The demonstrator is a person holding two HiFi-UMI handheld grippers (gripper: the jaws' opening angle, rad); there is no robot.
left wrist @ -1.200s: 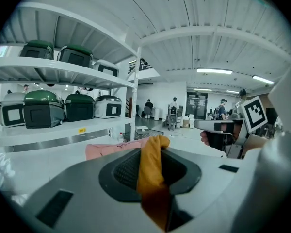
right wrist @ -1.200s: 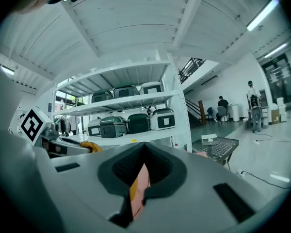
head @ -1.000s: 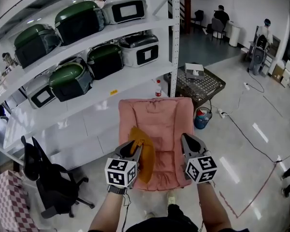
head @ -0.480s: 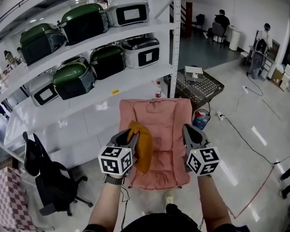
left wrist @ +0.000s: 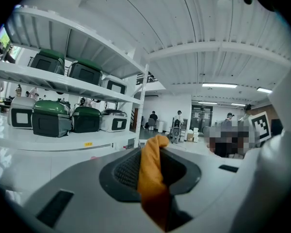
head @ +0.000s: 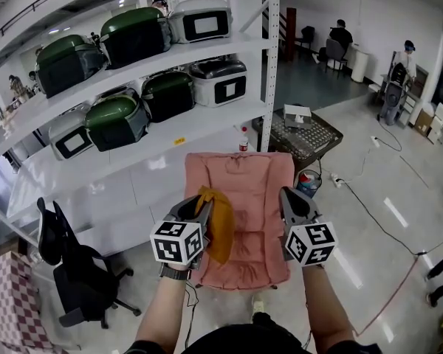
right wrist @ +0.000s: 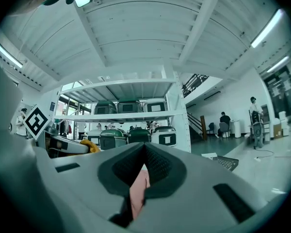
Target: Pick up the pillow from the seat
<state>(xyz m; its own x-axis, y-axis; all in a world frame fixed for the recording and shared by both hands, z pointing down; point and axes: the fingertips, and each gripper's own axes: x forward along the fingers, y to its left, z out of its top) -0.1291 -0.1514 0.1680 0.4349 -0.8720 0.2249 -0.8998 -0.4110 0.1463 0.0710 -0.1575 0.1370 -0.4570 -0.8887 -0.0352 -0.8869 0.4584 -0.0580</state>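
An orange pillow (head: 220, 223) hangs limp from my left gripper (head: 201, 206), which is shut on its top edge above the left side of the pink seat (head: 244, 175). In the left gripper view the orange cloth (left wrist: 153, 178) is pinched between the pads and droops toward the camera. My right gripper (head: 286, 198) sits at the seat's right edge. In the right gripper view a strip of pink fabric (right wrist: 138, 191) is caught between its closed pads. The left gripper with its orange cloth (right wrist: 90, 144) shows at that view's left.
White shelving (head: 162, 135) with green and white appliances stands behind the seat. A black office chair (head: 66, 264) is at the left. A wire basket (head: 303, 127) and a blue bucket (head: 308, 181) sit at the right, with a cable (head: 376, 212) on the floor. People are at the far back right.
Both grippers have risen a little over the seat, and the orange pillow has come up with the left one. Both grips are unchanged.
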